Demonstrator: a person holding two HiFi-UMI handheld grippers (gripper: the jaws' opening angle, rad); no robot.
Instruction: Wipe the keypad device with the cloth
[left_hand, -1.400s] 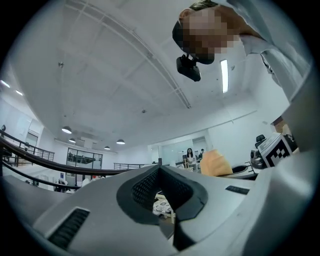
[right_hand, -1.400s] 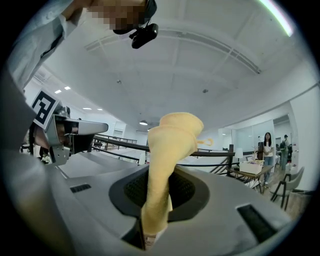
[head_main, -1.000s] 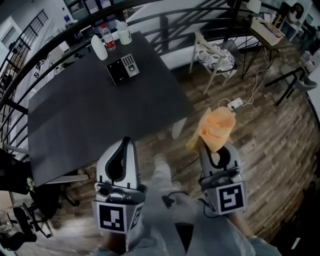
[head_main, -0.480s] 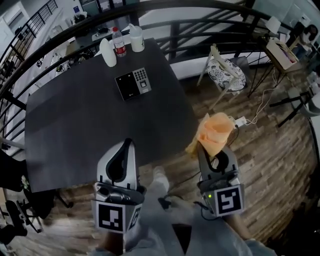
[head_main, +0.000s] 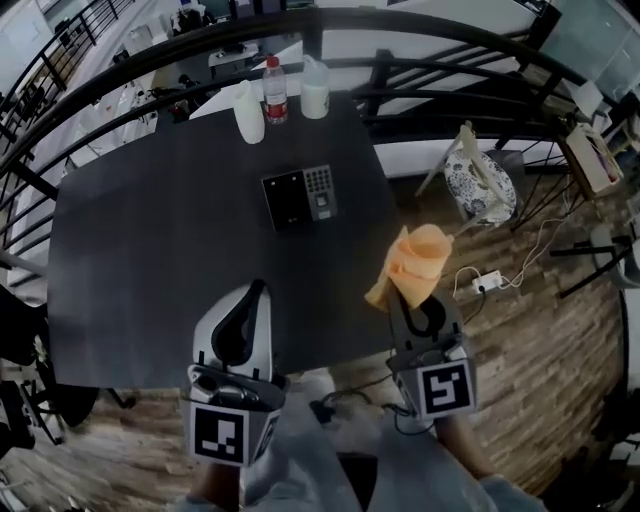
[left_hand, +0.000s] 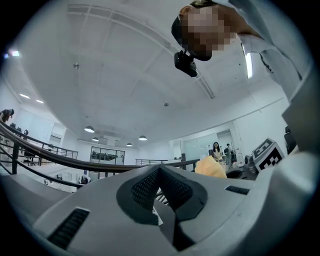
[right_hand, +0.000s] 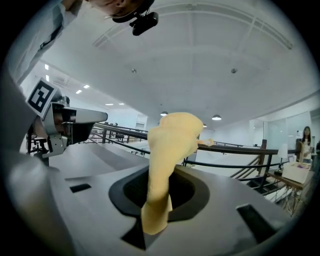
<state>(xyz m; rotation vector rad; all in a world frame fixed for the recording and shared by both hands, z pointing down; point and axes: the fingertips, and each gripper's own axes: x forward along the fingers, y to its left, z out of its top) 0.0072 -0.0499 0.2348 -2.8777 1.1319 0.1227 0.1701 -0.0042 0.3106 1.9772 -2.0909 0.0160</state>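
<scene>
The black keypad device (head_main: 300, 196) lies flat on the dark table (head_main: 150, 250), past its middle. An orange cloth (head_main: 415, 262) sticks up from my right gripper (head_main: 407, 293), which is shut on it over the table's near right corner. In the right gripper view the cloth (right_hand: 170, 150) rises out from between the closed jaws. My left gripper (head_main: 254, 287) is shut with nothing in it, above the table's near edge. Both grippers are well short of the device. In the left gripper view the shut jaws point up at a ceiling, with the cloth (left_hand: 210, 166) off to the right.
A white bottle (head_main: 249, 110), a red-labelled bottle (head_main: 275, 90) and a white jug (head_main: 314, 86) stand at the table's far edge. A black railing (head_main: 420, 40) curves behind. A patterned chair (head_main: 482, 187) and a power strip (head_main: 487, 283) are on the wood floor at the right.
The table and keypad device have come nearer and more central in the head view. Both grippers now hang over the table's near edge instead of the floor. The cloth stays gripped.
</scene>
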